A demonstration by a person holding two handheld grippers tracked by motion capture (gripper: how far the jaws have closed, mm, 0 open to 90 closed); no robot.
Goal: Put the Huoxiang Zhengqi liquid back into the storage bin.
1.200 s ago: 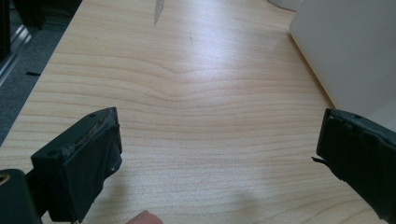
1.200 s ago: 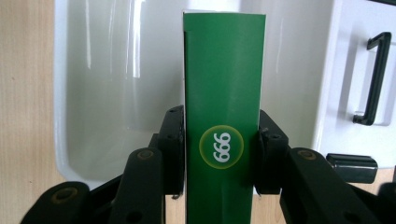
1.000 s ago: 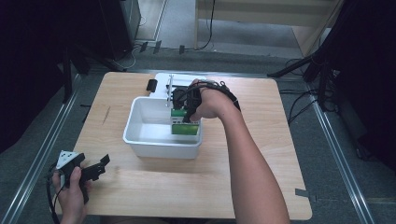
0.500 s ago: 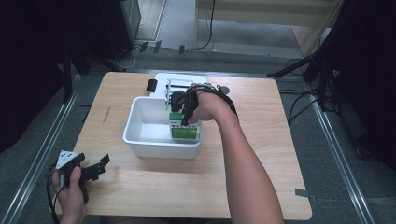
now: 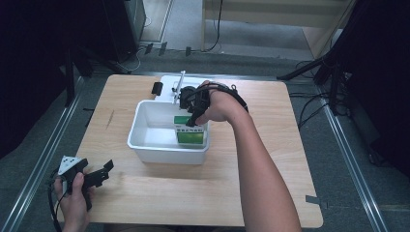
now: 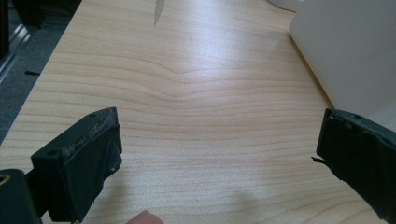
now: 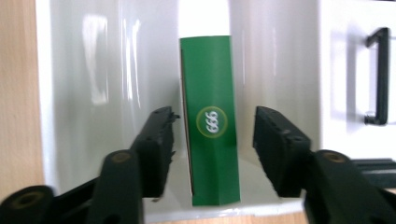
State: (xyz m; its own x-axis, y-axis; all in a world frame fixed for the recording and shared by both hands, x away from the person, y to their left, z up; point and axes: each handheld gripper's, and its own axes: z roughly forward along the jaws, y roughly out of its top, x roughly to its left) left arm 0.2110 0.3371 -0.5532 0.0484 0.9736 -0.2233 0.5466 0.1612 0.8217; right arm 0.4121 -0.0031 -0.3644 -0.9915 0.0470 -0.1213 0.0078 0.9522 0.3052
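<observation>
A green box (image 5: 189, 133) stands on edge inside a white tub (image 5: 145, 110), against its right wall. My right gripper (image 5: 192, 118) points down into the tub over the box. In the right gripper view the green box (image 7: 208, 84) sits between the jaws of the right gripper (image 7: 215, 116) with a gap on each side. Those jaws have just been opening and the pads do not touch the box. My left gripper (image 5: 107, 169) rests open in a hand at the table's near left corner. Its jaws (image 6: 219, 144) stand wide over bare wood.
The tub's outer wall (image 6: 355, 51) rises to the right of the left gripper. Behind the tub lies a white tray (image 5: 169, 82) with a small black piece (image 5: 157, 88) beside it. A black handle (image 7: 378, 77) sits on a white surface past the tub.
The right gripper's jaws have come apart from the green box, which stays standing in the tub. The left hand and its gripper have not moved.
</observation>
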